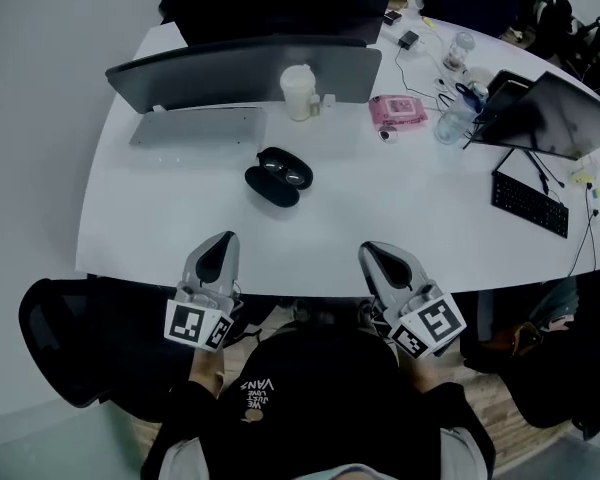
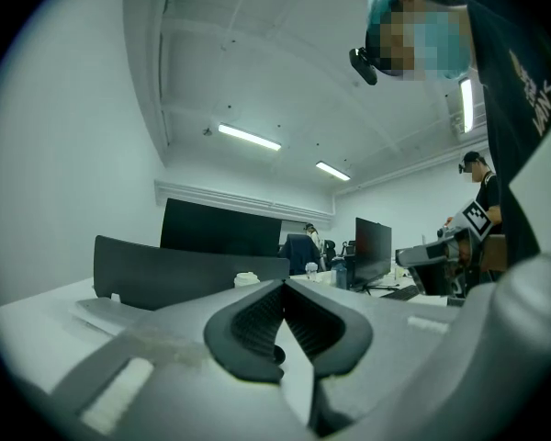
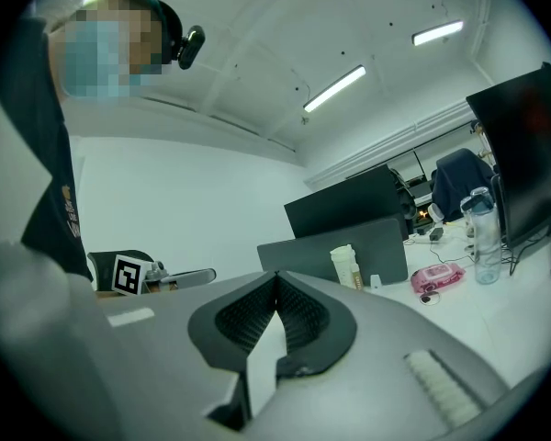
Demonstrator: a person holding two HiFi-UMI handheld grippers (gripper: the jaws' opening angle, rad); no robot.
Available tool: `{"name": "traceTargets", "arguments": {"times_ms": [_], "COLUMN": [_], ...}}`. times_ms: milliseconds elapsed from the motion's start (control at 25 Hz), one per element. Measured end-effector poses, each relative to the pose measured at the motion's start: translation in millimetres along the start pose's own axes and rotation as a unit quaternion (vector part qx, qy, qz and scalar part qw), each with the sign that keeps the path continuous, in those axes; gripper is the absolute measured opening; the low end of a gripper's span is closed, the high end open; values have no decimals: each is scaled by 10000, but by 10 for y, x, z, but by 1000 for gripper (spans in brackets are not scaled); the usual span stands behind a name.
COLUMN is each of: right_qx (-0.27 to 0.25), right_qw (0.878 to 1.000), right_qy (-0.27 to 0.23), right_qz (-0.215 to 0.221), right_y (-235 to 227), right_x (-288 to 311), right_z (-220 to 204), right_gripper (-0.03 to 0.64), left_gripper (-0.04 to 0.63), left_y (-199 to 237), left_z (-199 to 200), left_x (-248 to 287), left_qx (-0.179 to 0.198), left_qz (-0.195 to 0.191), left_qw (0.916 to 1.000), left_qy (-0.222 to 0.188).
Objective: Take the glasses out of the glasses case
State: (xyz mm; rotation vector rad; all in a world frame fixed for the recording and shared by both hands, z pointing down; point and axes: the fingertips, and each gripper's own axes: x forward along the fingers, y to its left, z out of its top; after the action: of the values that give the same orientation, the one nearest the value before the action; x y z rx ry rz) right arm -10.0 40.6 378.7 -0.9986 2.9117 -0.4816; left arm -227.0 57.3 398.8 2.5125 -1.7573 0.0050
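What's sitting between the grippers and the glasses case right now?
Nothing visible. Only bare white table lies between the left gripper, the right gripper and the open glasses case. The cup and pink pack sit beyond the case.

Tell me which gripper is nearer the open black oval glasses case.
Left. The left gripper is at the near edge of the white table, slightly left of the black oval glasses case; the right gripper sits farther off to its right.
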Motion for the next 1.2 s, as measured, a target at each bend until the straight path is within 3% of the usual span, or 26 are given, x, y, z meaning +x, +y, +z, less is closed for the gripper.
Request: {"name": "traceTargets", "arguments": {"times_ms": [560, 880, 1200], "right_qx": [34, 108, 149], "right_qw": [9975, 9973, 9986], "right_qy": [-60, -26, -40], "right_qz": [-701, -732, -511], "right_y": [236, 162, -88], "right_x": [-8, 35, 185], "right_z": [-157, -169, -88], "right_gripper": [2, 2, 2], "left_gripper": [2, 2, 2], "left_y": [193, 262, 273], "left_z": [24, 6, 50], "left_x": [47, 188, 462], "left_qx": [156, 225, 727], "left_qz": [-843, -926, -1068], "left_qw": [9963, 9954, 9912], "left_qy": [-6, 56, 298]}}
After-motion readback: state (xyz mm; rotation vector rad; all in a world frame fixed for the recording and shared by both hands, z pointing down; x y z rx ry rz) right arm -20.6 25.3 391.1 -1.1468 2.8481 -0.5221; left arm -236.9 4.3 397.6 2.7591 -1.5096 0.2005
